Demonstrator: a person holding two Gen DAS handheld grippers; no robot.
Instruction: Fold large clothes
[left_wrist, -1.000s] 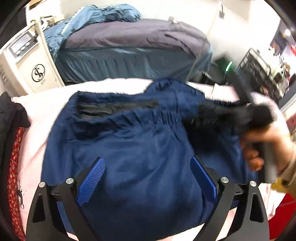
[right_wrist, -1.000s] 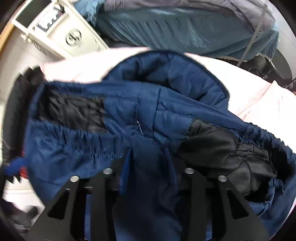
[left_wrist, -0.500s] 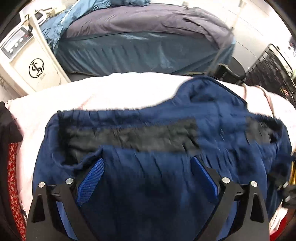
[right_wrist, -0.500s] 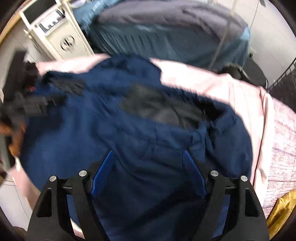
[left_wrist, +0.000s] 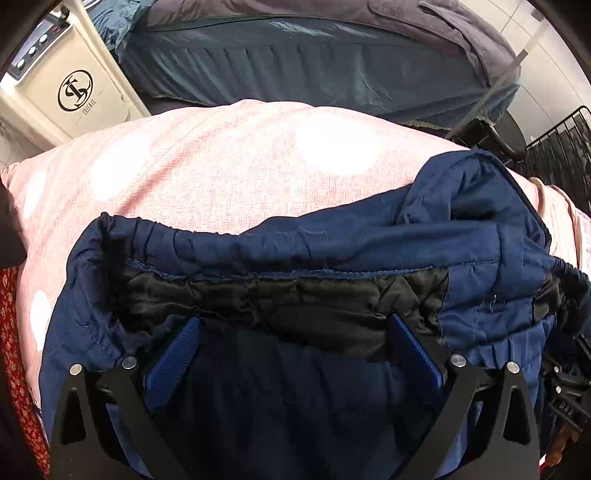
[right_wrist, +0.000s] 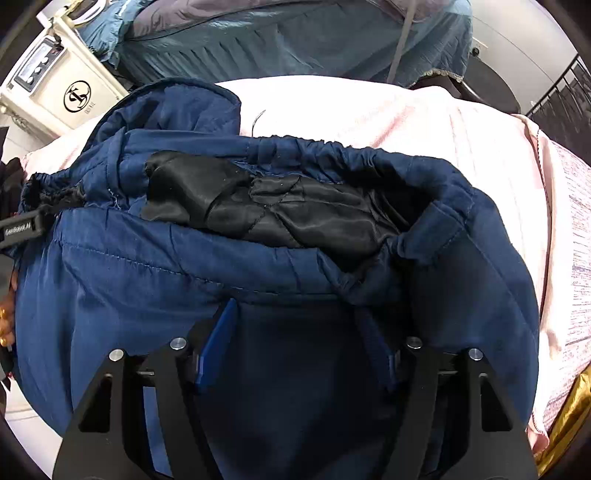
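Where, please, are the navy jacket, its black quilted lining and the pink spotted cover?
navy jacket (right_wrist: 122, 291): right wrist view, smooth outer shell.
black quilted lining (right_wrist: 295, 210): right wrist view, stitched middle.
pink spotted cover (left_wrist: 221, 162): left wrist view, bare stretch beyond the jacket.

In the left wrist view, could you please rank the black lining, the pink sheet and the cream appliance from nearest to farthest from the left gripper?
From the left gripper:
1. Black lining of the navy garment, just past the fingertips.
2. Pink sheet, beyond the garment.
3. Cream appliance, far upper left.

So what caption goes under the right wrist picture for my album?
Right gripper open over a blue jacket, black lining showing, on a pink cover.
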